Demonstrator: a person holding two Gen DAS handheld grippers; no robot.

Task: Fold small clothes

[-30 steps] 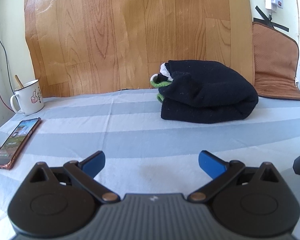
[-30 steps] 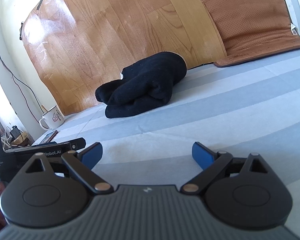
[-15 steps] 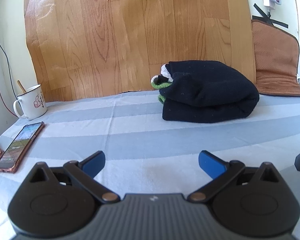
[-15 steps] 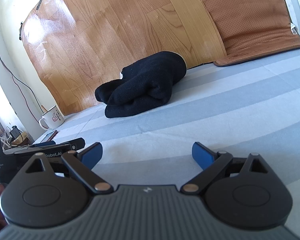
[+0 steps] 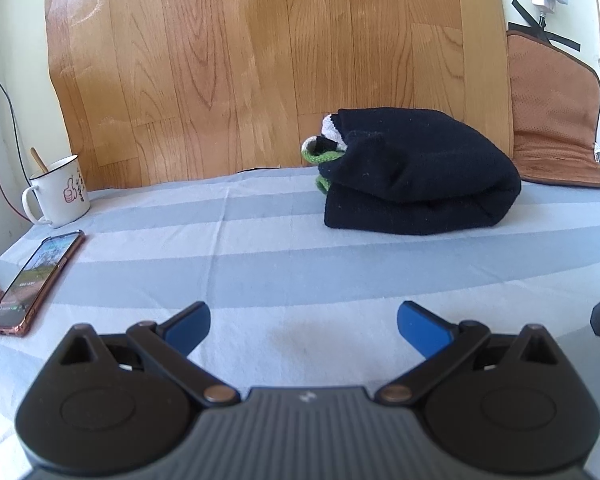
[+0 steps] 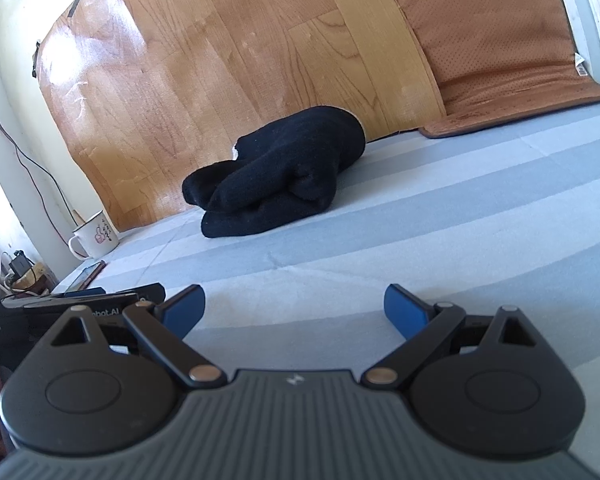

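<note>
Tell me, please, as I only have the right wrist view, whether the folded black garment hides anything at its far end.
Observer: Yes. In the left wrist view, green and white cloth pokes out of the folded black garment at the end towards the mug.
Operator: Thank you. Is the left tool holding anything?
Observer: No. The left tool is open and empty, short of the garment.
Operator: And the phone, which I see only edge-on?
Observer: The phone lies face up with its screen lit, in a reddish case.
</note>
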